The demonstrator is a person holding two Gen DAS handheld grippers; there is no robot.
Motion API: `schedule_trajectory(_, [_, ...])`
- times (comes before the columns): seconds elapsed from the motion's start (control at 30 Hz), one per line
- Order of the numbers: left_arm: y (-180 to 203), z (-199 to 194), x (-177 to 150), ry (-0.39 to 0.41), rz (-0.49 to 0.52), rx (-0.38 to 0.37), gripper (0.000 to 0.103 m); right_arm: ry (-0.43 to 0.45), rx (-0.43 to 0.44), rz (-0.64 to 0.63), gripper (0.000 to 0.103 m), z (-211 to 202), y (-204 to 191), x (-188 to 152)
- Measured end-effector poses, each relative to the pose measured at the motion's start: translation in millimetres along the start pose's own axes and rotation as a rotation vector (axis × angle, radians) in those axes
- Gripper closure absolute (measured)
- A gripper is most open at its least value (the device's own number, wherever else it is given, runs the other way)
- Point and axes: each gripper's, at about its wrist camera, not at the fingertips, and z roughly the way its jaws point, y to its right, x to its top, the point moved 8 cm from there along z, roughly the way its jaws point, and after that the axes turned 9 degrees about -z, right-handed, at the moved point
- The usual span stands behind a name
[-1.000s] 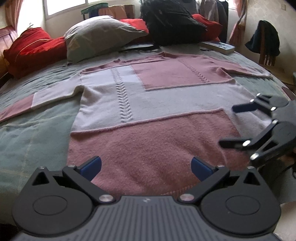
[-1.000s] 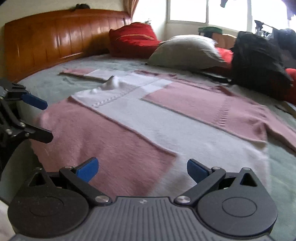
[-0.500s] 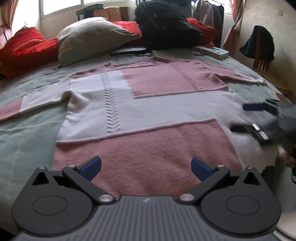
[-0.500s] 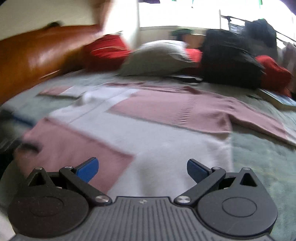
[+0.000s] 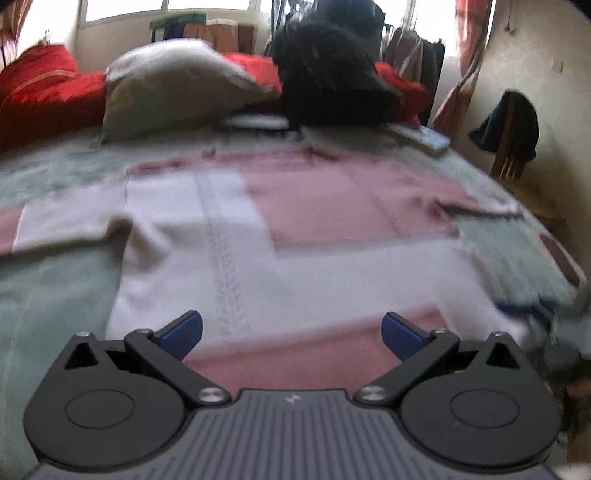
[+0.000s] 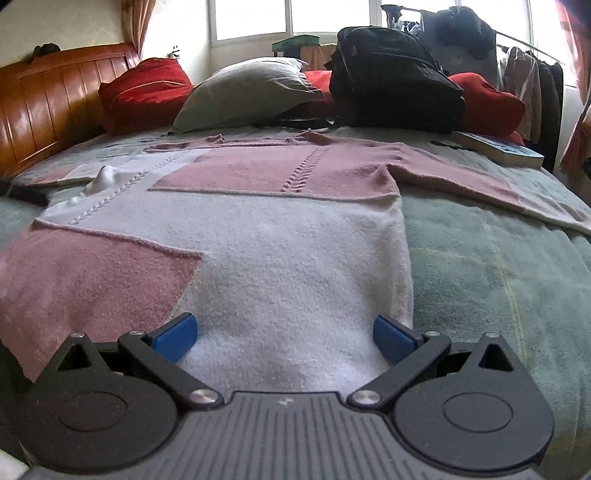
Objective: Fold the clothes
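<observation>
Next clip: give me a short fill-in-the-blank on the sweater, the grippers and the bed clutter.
1. The sweater lies spread flat on the ____.
2. Both the left gripper and the right gripper are ____.
3. The black bag sits next to a grey ____.
4. Near the right sleeve lies a ____.

Missing words: bed; open; pillow; book

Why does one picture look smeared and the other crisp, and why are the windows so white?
Left wrist view: the sweater and bed are smeared, as from motion, while the hand-held gripper itself stays sharp. Right wrist view: crisp, knit texture visible on the sweater. Both: windows blown out by daylight; fisheye lenses curve the edges.
</observation>
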Motion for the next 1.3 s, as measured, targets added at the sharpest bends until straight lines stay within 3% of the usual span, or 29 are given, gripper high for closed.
schedule_trajectory(0.1, [-11,28,34,0.026,-0.024,-0.015,0.001,0.002,-0.001,0.001,0.0,-1,0,-1])
schedule_trajectory(0.23, [-23,74,72,-0.003,-0.099,-0.067,0.001,-0.003,0.003,-0.002,0.0,0,-1,0])
schedule_trajectory(0.33, [-44,112,76,-0.08,-0.203,-0.086,0.001,-0.004,0.007,-0.002,0.0,1,-1,0])
schedule_trajectory(0.4, [-67,127,70,-0.117,-0.292,-0.053,0.001,-0.003,0.013,-0.003,0.0,0,0,0])
schedule_trajectory(0.5, [-91,120,67,-0.064,-0.35,-0.099,0.001,0.0,0.019,-0.005,0.0,1,1,0])
schedule_trajectory(0.63, [-108,110,67,-0.052,-0.386,-0.058,0.001,0.005,0.023,-0.009,0.0,1,1,-1])
schedule_trajectory(0.77, [-94,89,75,-0.054,-0.342,-0.024,0.001,0.006,0.013,-0.007,0.0,1,-1,-1])
schedule_trajectory(0.87, [-74,72,78,-0.101,-0.278,-0.033,0.001,0.002,0.005,-0.006,0.0,1,-1,0])
schedule_trajectory(1.0, [-48,58,54,-0.243,-0.18,-0.053,0.001,-0.001,-0.009,-0.004,0.0,2,-3,0])
schedule_trajectory(1.13, [-50,52,13,-0.333,-0.197,-0.034,0.001,0.001,-0.012,-0.001,0.0,1,-3,0])
schedule_trajectory(1.2, [-59,49,-4,-0.354,-0.234,-0.038,0.001,0.002,-0.013,0.0,0.0,1,-3,-1])
schedule_trajectory(1.3, [-75,36,-10,-0.283,-0.258,-0.032,0.001,0.003,-0.016,0.002,0.0,1,-3,-1])
